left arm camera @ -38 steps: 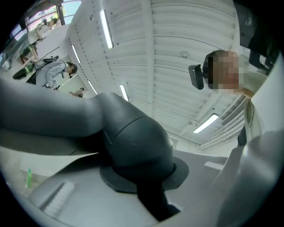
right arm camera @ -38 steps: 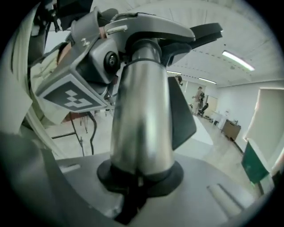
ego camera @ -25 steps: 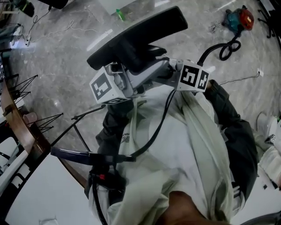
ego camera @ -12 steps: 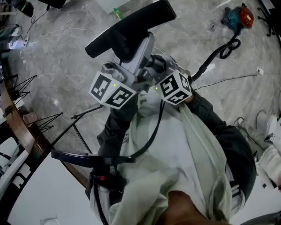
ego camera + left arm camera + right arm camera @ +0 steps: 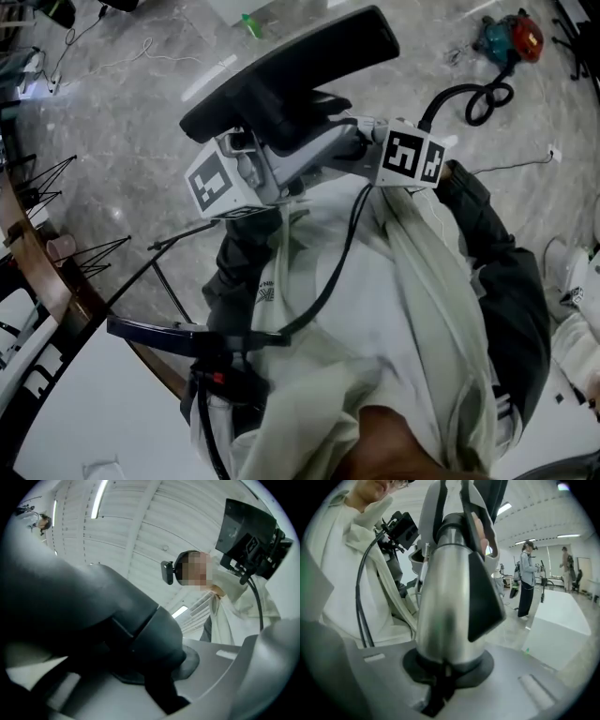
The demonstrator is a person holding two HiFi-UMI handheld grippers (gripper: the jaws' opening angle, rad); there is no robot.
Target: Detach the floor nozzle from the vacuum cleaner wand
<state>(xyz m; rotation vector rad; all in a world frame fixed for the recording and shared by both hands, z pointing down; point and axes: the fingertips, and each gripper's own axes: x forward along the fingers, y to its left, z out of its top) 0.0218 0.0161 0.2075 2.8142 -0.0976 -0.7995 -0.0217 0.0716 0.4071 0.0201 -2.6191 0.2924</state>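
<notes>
- The floor nozzle (image 5: 291, 70), a long black head, is held in the air at the upper centre of the head view, well above the grey stone floor (image 5: 131, 112).
- The left tongs (image 5: 140, 639) are closed on the nozzle's dark neck, which fills the left gripper view from the left edge to the middle.
- The right tongs (image 5: 450, 639) are clamped round the silver wand (image 5: 445, 588). The wand rises up the middle of the right gripper view, with a black wedge-shaped piece on its right side.
- In the head view both tongs sit just below the nozzle, left of centre and right of centre, with the joint between them. Nozzle and wand look still joined, though the seam itself cannot be made out.
- Both grips appear set, one on each side of the joint, so the step in hand is most likely the separation itself.
- The next move probably calls for a straight pull apart along the wand's line, with the nozzle side held steady. No release catch can be seen. If there is one, it would need pressing first, and a skewed pull could jam the fit.
</notes>
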